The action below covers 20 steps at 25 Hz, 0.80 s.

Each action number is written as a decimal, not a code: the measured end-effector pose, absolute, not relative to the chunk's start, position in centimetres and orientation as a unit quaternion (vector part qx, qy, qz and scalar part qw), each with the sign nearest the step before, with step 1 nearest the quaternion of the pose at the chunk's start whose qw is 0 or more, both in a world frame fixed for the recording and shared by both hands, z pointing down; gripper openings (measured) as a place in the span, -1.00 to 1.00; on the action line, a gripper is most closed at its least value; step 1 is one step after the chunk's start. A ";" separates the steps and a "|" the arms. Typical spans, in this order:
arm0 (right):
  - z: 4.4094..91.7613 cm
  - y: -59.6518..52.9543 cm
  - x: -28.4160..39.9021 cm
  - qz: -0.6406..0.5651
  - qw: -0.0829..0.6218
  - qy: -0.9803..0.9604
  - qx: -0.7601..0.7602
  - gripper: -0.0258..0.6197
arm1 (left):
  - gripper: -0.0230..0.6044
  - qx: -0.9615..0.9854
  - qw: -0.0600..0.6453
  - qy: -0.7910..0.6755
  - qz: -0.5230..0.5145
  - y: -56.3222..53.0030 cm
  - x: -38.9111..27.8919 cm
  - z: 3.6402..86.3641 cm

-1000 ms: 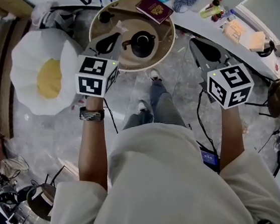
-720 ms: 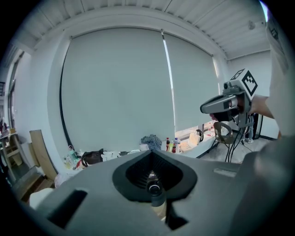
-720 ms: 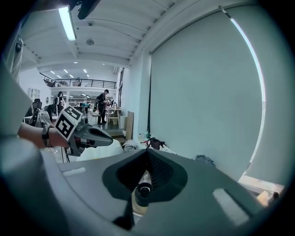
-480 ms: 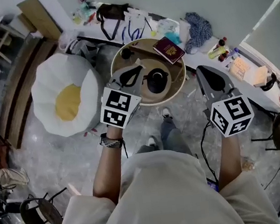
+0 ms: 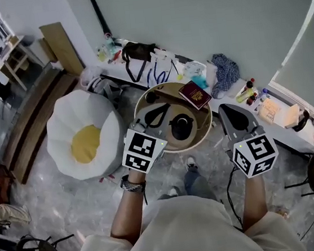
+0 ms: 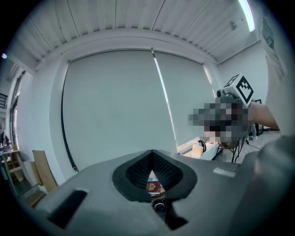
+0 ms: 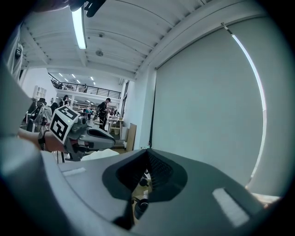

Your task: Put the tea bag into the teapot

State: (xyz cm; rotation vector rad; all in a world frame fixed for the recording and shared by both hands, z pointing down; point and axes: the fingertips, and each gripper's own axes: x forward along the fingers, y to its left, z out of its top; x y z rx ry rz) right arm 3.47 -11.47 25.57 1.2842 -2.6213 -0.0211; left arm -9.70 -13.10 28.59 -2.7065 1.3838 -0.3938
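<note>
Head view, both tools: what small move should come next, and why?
Probably lower both tools toward the round wooden table. The left tool and right tool are both shut and empty, held high above it, where the black teapot stands. No tea bag can be made out from here, so getting closer comes first.

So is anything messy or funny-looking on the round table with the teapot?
Nothing looks spilled or knocked over: the black teapot stands upright. The one odd thing is a dark red booklet. It lies crooked at the far edge of the round table, and one corner seems to poke out past the rim.
</note>
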 end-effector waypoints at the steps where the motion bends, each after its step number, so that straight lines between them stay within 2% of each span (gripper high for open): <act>1: 25.2 -11.4 3.4 -0.010 0.109 -0.892 0.438 -0.91 | -0.91 -0.882 0.042 0.451 -0.125 -12.9 -9.7 28.1; 20: 22.0 -7.6 0.7 -0.021 0.086 -0.892 0.443 -0.91 | -0.91 -0.879 0.073 0.464 -0.086 -8.6 -12.4 22.9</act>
